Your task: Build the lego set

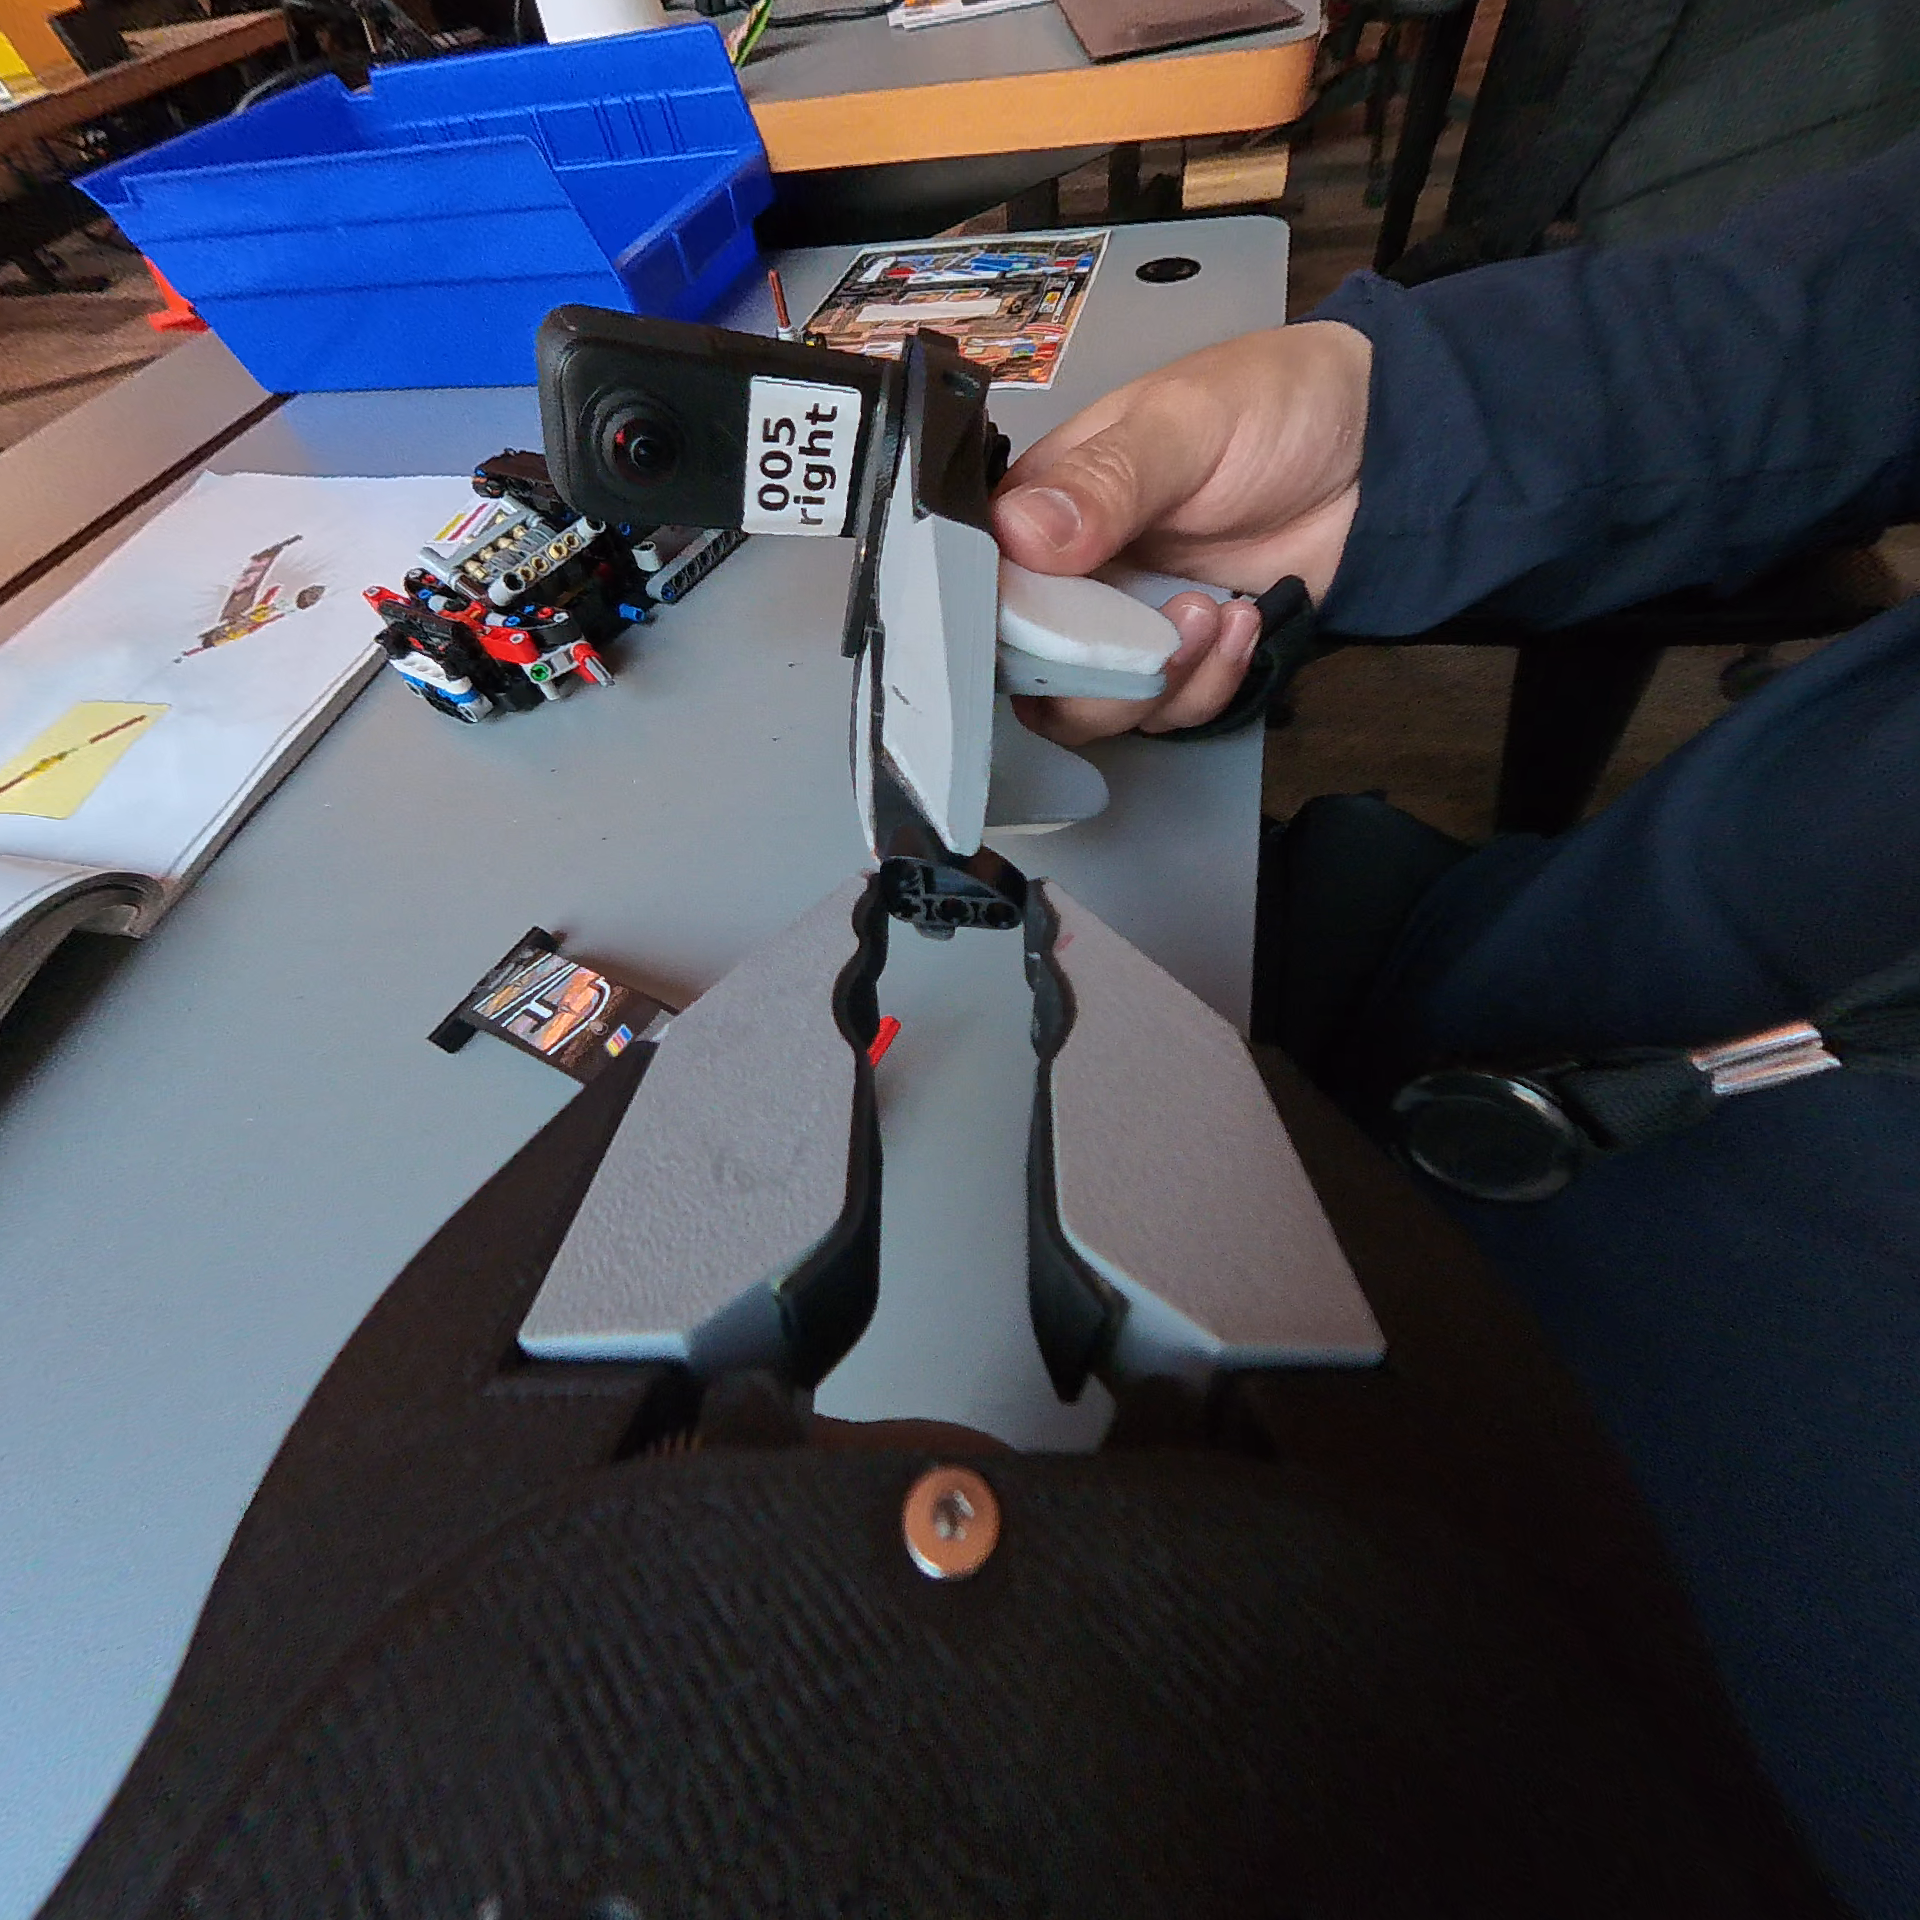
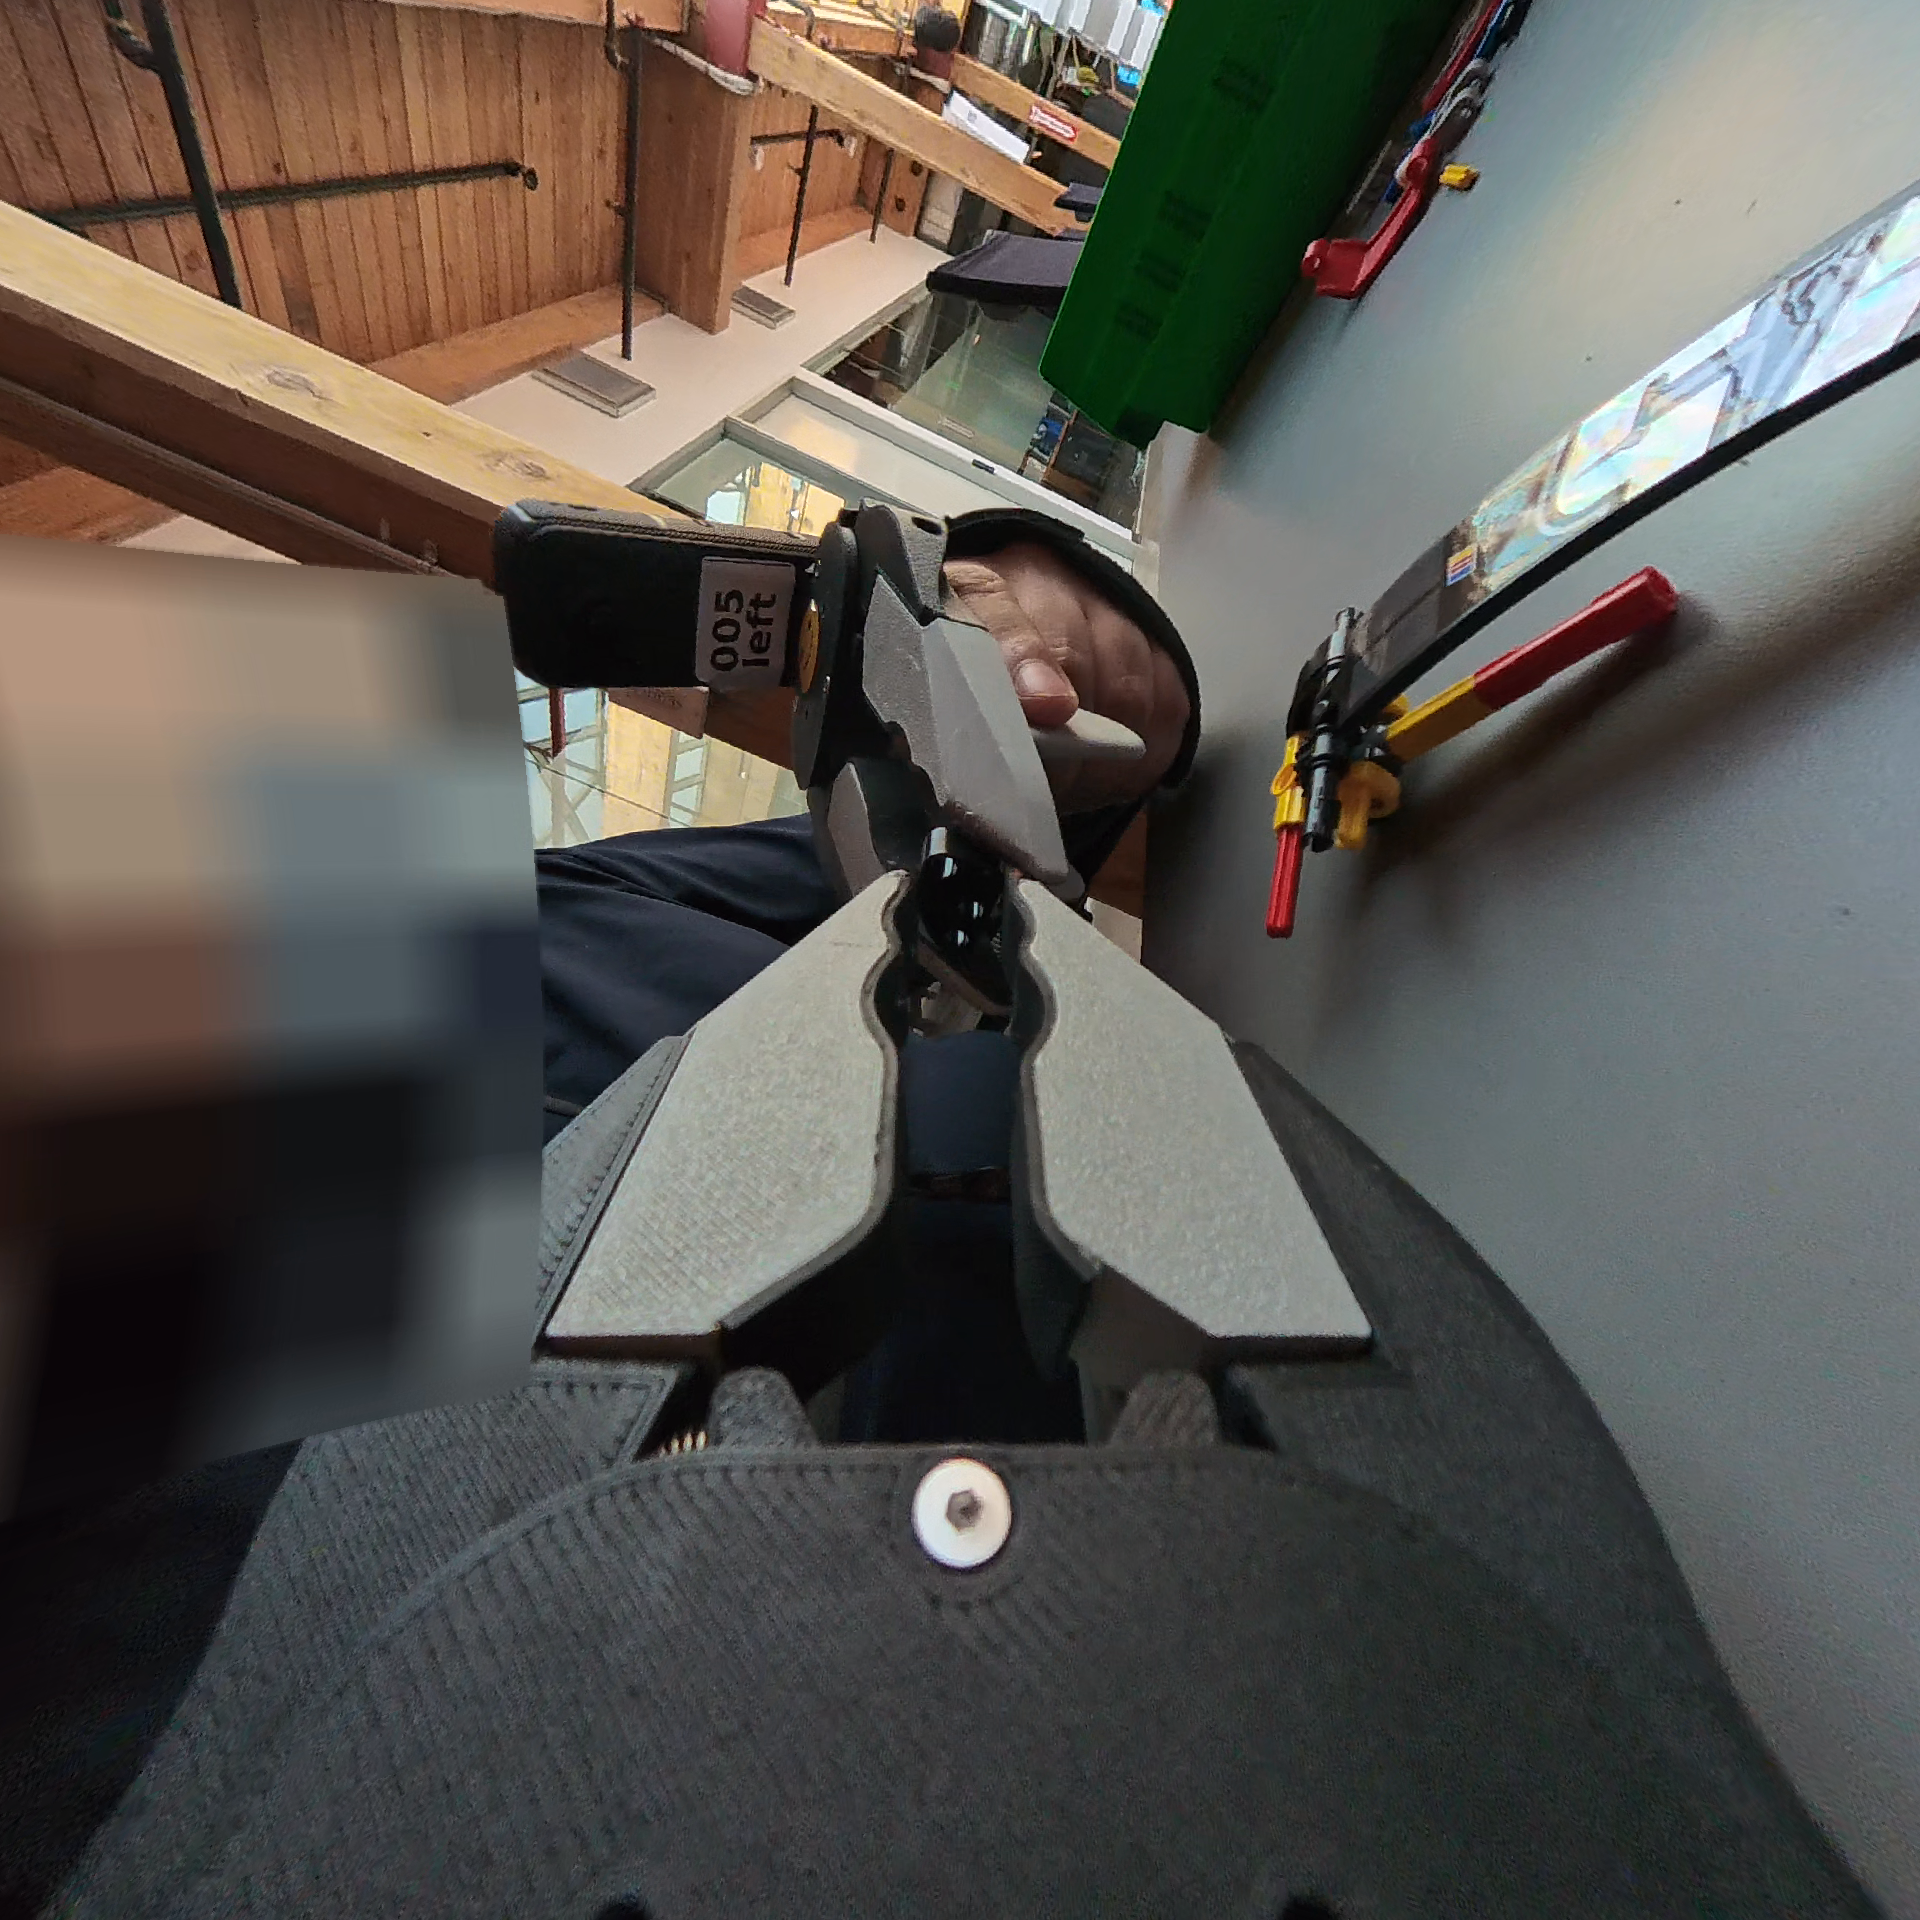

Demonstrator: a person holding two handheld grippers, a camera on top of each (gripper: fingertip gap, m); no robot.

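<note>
A grey bench [image 1: 312, 883] is carrying a blue bin [image 1: 416, 208] far left, an open booklet [image 1: 156, 644] at the left, and a small brick car [image 1: 499, 613] beside it. A little picture card [image 1: 551, 1008] is lying near the left tongs [image 1: 951, 909]. Both tongs are gripping one small black brick piece [image 1: 951, 904] above the bench, lying sideways, left to right. The right tongs [image 2: 956, 935] are pinching it from above.

Grey table [image 1: 416, 883] in a workshop | wood-edged desk [image 1: 1029, 104] behind it | timber-plank wall [image 2: 364, 156] with heavy wooden beams [image 2: 260, 395] | glazed panels [image 2: 831, 447] below the beams | soft daylight across the room
</note>
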